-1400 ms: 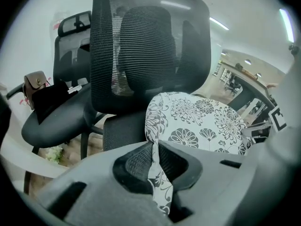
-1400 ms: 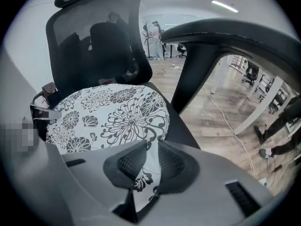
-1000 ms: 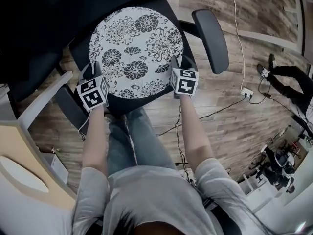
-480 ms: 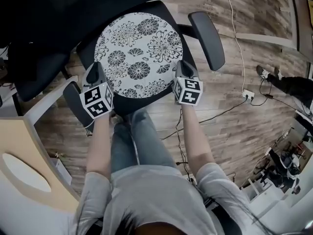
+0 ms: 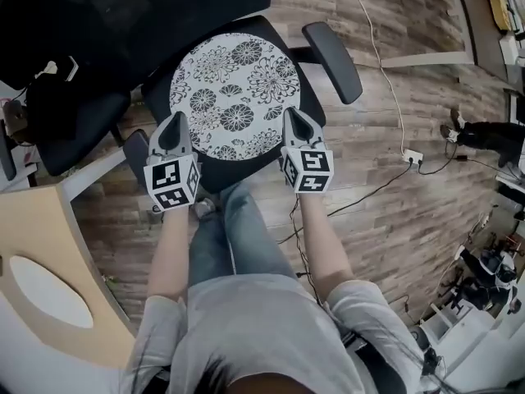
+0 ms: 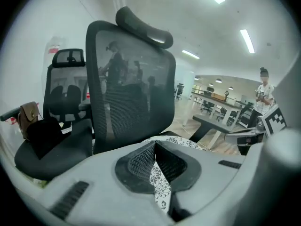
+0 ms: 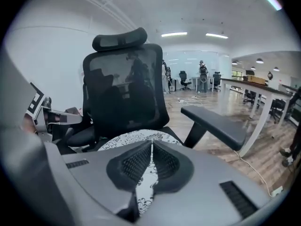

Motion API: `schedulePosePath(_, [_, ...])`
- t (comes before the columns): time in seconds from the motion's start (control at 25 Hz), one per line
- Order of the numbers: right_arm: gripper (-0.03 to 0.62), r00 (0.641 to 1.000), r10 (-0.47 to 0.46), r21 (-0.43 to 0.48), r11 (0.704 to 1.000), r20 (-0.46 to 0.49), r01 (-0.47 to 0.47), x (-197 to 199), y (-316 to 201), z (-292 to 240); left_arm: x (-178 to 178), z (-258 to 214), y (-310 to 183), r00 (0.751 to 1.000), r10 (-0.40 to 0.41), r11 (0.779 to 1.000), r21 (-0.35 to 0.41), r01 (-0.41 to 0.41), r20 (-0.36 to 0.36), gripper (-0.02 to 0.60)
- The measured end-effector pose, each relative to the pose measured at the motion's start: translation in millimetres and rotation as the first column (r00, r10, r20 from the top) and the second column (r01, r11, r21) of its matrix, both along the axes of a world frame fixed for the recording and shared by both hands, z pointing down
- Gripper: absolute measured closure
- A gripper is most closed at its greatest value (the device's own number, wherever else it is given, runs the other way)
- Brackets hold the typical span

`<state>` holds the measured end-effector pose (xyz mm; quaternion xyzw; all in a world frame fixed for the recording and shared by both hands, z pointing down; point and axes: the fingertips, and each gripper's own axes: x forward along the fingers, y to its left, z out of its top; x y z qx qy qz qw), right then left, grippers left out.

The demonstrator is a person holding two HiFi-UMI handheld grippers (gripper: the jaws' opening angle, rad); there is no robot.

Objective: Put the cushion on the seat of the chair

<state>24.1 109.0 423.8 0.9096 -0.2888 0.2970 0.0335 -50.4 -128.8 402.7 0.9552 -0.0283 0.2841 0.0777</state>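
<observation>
The round white cushion with black flowers (image 5: 234, 97) lies flat on the seat of the black office chair (image 5: 220, 172). Both grippers hover above its near edge, apart from it. My left gripper (image 5: 174, 125) is over the near left rim, and in the left gripper view (image 6: 155, 145) its pads meet at the tips with nothing between them. My right gripper (image 5: 294, 118) is over the near right rim. Its jaws have just been closing and are now shut and empty (image 7: 151, 144). The cushion (image 7: 131, 138) shows beyond them, in front of the mesh backrest (image 7: 127, 88).
The chair's armrests stick out on the right (image 5: 332, 60) and the left (image 5: 135, 150). A second dark chair (image 5: 74, 121) stands at the left, beside a light desk (image 5: 41, 261). Cables and a power strip (image 5: 413, 155) lie on the wooden floor to the right.
Both grippers have lifted off the cushion's near edges and come up toward the head camera. The cushion stays on the seat.
</observation>
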Motion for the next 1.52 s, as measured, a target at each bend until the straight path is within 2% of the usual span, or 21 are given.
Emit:
schedulePosePath(0.44, [0.574,0.989,0.037,0.058,0.998,-0.141,-0.029,-69.1,-2.6,-100.2,-46.7,-95.5,0.5,0.987,0.079,0.997,0.038,-0.074,-0.141,0.571])
schedulePosePath(0.88, [0.574,0.961,0.087,0.093,0.994,-0.261,-0.065,-130.2,4.5,-183.4,-101.4,-177.6,3.2,0.952,0.182,0.978,0.147,-0.148,-0.247,0.571])
schedulePosePath(1.52, [0.574,0.895,0.157,0.135,0.985,-0.418,-0.11,-203.5,24.8,-275.7,-166.0,-267.2,14.0,0.899,0.247,0.965,0.174,-0.195,-0.363,0.569])
